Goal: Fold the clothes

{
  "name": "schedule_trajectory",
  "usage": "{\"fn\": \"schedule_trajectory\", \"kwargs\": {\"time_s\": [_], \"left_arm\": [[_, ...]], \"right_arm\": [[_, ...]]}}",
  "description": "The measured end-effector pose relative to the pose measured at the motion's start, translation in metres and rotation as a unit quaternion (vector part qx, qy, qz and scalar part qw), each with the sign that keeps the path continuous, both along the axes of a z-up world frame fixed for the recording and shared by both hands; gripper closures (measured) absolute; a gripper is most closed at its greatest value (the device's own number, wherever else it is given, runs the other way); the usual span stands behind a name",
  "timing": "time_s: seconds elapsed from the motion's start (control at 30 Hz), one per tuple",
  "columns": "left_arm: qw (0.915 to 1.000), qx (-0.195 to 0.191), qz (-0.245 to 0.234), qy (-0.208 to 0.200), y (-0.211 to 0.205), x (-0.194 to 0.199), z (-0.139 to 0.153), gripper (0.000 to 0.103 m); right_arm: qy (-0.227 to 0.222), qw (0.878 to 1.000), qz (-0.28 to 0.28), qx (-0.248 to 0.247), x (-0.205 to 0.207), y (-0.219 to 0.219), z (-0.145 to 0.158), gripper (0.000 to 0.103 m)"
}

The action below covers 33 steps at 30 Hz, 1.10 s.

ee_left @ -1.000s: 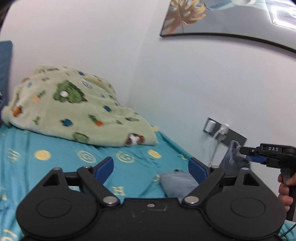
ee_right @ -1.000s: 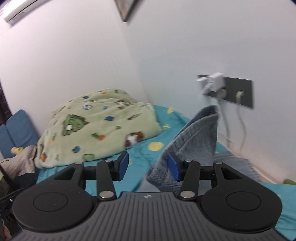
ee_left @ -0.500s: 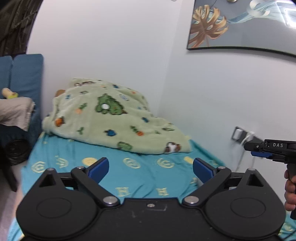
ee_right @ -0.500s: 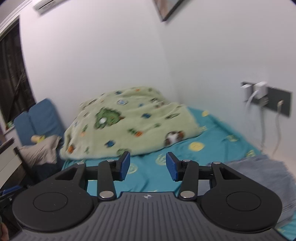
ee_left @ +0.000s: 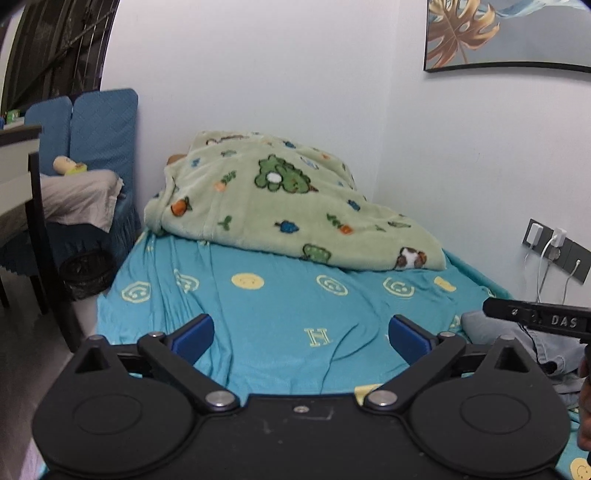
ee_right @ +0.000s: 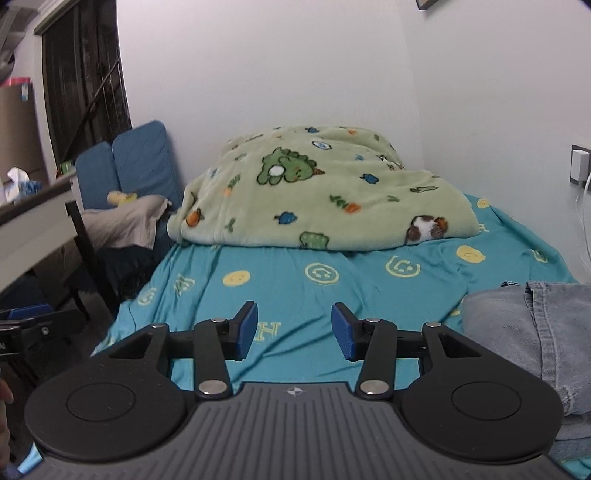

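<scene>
Left gripper (ee_left: 301, 338) jaws wide apart, nothing between them. Right gripper (ee_right: 293, 330) half spread, empty, over bare sheet (ee_right: 369, 291). Grey jeans (ee_right: 535, 332) lie at the bed's right edge.

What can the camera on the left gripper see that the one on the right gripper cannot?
Only the left wrist view shows the framed leaf picture on the wall, the full row of wall sockets with their chargers, and a dark bin on the floor beside the bed.

Only the right wrist view shows the cardboard box at far left and the seams of the grey denim garment up close.

Both show the teal bedsheet, the green cartoon blanket, the blue padded chair, and each gripper's open blue fingers with nothing between them.
</scene>
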<state>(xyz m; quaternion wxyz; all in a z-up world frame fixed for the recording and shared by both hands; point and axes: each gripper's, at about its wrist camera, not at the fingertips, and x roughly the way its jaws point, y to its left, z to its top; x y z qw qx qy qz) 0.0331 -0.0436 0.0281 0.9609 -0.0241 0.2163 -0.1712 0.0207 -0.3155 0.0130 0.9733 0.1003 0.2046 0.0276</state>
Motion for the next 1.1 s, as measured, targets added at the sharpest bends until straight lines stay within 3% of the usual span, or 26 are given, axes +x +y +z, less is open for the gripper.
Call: {"fn": "schedule_trajectory", "kwargs": {"time_s": [0.17, 0.23, 0.37, 0.5, 0.73, 0.8, 0.97, 1.0, 1.03, 1.1], "left_arm": [[0.9999, 0.006, -0.011, -0.003, -0.007, 0.001, -0.006, 0.002], [0.9998, 0.006, -0.017, -0.002, -0.010, 0.001, -0.008, 0.002], [0.9996, 0.004, -0.028, 0.001, -0.018, -0.001, -0.011, 0.002], [0.9993, 0.009, -0.034, 0.014, -0.023, 0.000, -0.014, 0.002], [0.9992, 0.006, -0.029, 0.028, -0.020, 0.004, -0.021, 0.002], [0.9990, 0.005, -0.029, 0.033, -0.021, 0.005, -0.024, 0.002], [0.9987, 0.009, -0.029, 0.040, -0.023, 0.005, -0.028, 0.002], [0.9987, 0.010, -0.028, 0.041, -0.023, 0.005, -0.029, 0.002], [0.9987, 0.012, -0.027, 0.041, -0.024, 0.005, -0.030, 0.002], [0.9987, 0.014, -0.025, 0.042, -0.024, 0.005, -0.031, 0.002]], "right_arm": [[-0.015, 0.999, -0.027, 0.009, -0.003, -0.027, 0.015, 0.045], [-0.020, 0.999, -0.040, 0.004, -0.006, -0.045, 0.020, 0.033], [0.002, 0.998, -0.069, 0.000, -0.001, -0.097, 0.017, 0.027], [0.046, 0.994, -0.097, -0.024, -0.003, -0.135, -0.011, 0.026], [0.116, 0.978, -0.157, -0.077, 0.000, -0.161, -0.069, 0.026], [0.142, 0.973, -0.160, -0.084, 0.005, -0.167, -0.085, 0.034], [0.164, 0.970, -0.135, -0.114, -0.003, -0.165, -0.101, 0.037], [0.163, 0.970, -0.139, -0.113, -0.006, -0.166, -0.102, 0.046], [0.161, 0.970, -0.146, -0.106, -0.007, -0.171, -0.100, 0.065], [0.158, 0.970, -0.163, -0.087, -0.009, -0.182, -0.094, 0.085]]}}
